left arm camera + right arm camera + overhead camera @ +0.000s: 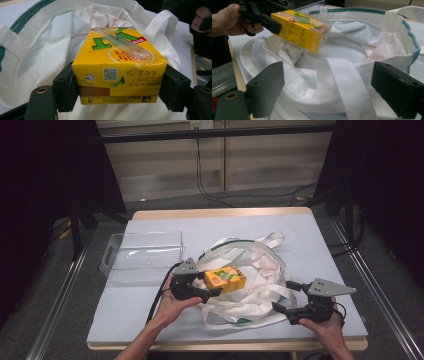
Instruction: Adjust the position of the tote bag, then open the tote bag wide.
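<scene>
Carton clamped end-on in left gripper, held clear above the open bag: mid-transfer, probably out of the bag toward the tray, though the reverse cannot be ruled out. Next: carry sideways, keep level, then release. Pads pressed on both side walls, carton between them. Right gripper spread wide, empty, astride the strap.

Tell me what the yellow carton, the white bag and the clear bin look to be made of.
Yellow carton: coated paperboard, glossy, with sharp folded seams and a plastic-wrapped straw.
White bag: woven cloth, matte, soft wrinkles, teal-trimmed rim.
Clear bin: probably rigid transparent plastic; the table shows through it.
</scene>
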Demonstrator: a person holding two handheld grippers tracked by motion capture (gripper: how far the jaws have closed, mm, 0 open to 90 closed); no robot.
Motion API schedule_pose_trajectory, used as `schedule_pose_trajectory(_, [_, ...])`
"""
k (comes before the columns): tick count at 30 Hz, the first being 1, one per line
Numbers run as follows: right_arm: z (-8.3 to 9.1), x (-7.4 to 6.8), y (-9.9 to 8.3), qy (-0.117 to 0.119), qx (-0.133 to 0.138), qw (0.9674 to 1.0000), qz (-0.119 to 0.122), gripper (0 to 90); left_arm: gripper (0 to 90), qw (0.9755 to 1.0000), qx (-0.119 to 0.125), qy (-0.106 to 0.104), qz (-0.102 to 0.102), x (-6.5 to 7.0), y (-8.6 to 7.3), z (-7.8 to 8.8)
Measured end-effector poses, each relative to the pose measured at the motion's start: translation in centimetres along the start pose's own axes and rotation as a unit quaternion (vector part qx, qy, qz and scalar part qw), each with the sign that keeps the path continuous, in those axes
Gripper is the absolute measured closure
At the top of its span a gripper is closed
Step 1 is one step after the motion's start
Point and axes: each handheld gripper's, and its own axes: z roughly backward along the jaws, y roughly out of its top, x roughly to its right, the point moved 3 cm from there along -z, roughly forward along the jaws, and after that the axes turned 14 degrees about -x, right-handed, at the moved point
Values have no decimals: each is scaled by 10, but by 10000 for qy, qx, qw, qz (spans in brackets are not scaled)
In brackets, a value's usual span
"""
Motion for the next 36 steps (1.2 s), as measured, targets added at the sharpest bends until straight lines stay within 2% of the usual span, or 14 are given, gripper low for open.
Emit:
schedule_pose_trajectory(6, [0,0,0,-8,8,10000,3,115,274,9998,62,-124,135,-6,4,14])
schedule_pose_trajectory(11, [0,0,0,-5,9,10000,0,115,274,9998,-11,-182,89,-11,6,24])
schedule_pose_trajectory(15, [1,0,0,-5,32,10000,18,115,274,9997,-13,-198,156,-17,5,33])
schedule_pose_trajectory(21, [1,1,0,8,41,10000,29,114,274,9997,-25,-105,217,-25,3,48])
schedule_pose_trajectory(27, [1,0,1,30,49,10000,32,114,274,9994,9,-120,334,-32,3,66])
schedule_pose_trajectory(29, [1,0,1,35,54,10000,25,115,274,9994,10,-26,351,-35,3,71])
schedule_pose_trajectory(36, [1,0,1,35,53,10000,38,114,274,9992,-68,65,393,-41,0,84])
